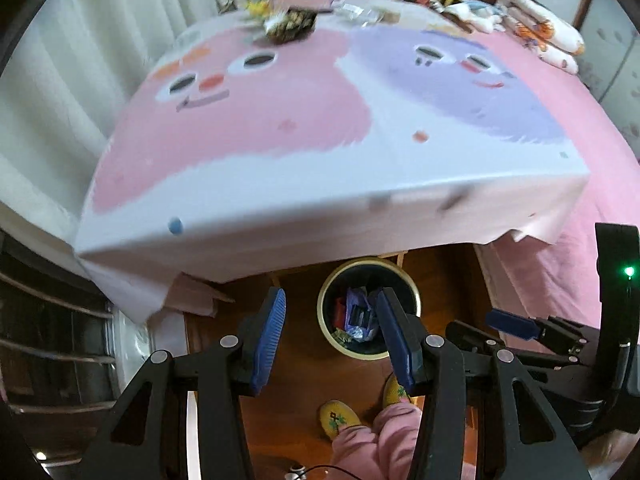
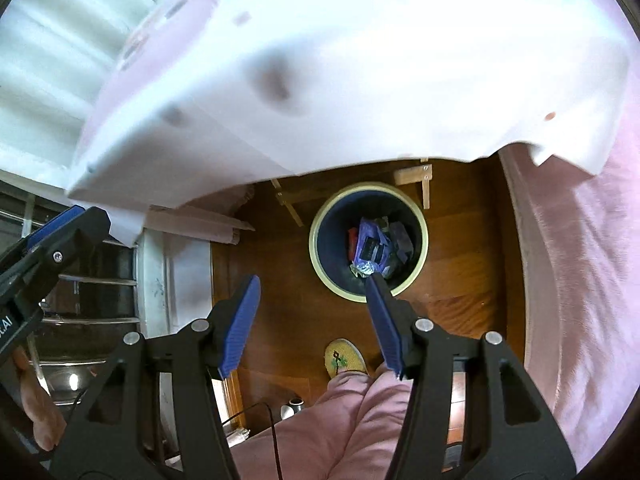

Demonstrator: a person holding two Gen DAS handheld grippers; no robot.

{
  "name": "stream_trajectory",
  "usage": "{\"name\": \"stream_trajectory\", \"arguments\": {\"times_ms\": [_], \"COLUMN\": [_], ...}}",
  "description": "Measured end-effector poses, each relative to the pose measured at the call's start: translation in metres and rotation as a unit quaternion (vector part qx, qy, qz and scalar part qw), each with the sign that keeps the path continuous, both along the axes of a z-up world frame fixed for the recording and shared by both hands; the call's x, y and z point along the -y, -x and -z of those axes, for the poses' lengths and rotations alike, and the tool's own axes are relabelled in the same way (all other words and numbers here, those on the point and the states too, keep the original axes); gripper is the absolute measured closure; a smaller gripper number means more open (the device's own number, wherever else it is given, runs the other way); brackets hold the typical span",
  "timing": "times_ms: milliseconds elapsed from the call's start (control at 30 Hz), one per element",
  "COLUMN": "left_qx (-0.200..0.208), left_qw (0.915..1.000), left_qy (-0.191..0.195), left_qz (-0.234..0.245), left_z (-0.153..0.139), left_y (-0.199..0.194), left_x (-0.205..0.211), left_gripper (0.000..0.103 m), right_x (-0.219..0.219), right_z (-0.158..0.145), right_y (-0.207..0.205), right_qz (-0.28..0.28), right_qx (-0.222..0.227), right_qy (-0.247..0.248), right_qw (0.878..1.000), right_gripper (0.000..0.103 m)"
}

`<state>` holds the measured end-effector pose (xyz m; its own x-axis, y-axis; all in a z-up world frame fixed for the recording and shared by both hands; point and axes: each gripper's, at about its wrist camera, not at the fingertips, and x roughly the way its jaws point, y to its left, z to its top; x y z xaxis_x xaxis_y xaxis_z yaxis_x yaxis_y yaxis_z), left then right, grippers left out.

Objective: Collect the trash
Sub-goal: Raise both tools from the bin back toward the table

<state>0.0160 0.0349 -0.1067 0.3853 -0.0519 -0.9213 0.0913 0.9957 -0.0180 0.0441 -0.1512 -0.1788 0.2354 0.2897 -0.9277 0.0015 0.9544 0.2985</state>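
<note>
A round dark bin with a cream rim (image 1: 321, 312) (image 2: 314, 240) stands on the wooden floor under the table's near edge. It holds purple and red wrappers (image 1: 356, 312) (image 2: 372, 246). My left gripper (image 1: 332, 298) hangs open above the bin with nothing in it. My right gripper (image 2: 313, 282) is also open and empty, above the bin's near-left rim. More wrappers and litter (image 1: 290, 22) lie blurred at the far end of the table, on a cloth with pink and purple cartoon faces (image 1: 248, 128).
A bed with a pink sheet (image 2: 580, 260) runs along the right. Plush toys and a folded quilt (image 1: 540, 28) sit beyond the table, and a white curtain (image 1: 60, 80) hangs left. A person's pink trouser legs (image 2: 352, 412) and yellow slippers (image 1: 338, 418) are below the grippers.
</note>
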Motion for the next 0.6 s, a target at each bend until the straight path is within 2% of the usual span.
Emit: {"name": "stream_trajectory", "arguments": {"times_ms": [300,600], "left_qx": [0.069,0.130], "left_qw": [0.9965,0.9895], "left_qy": [0.002,0.007], "left_qz": [0.047,0.063], "left_z": [-0.084,-0.144], "left_y": [0.004,-0.010], "left_x": [0.001,-0.005], "left_gripper": [0.054,0.054], "right_x": [0.000,-0.003], "right_z": [-0.080,-0.142], "right_y": [0.009,-0.003], "right_qz": [0.019,0.030], "right_qx": [0.053,0.116], "right_qy": [0.013,0.025], "right_qw": [0.998,0.992], "right_gripper": [0.051,0.051]}}
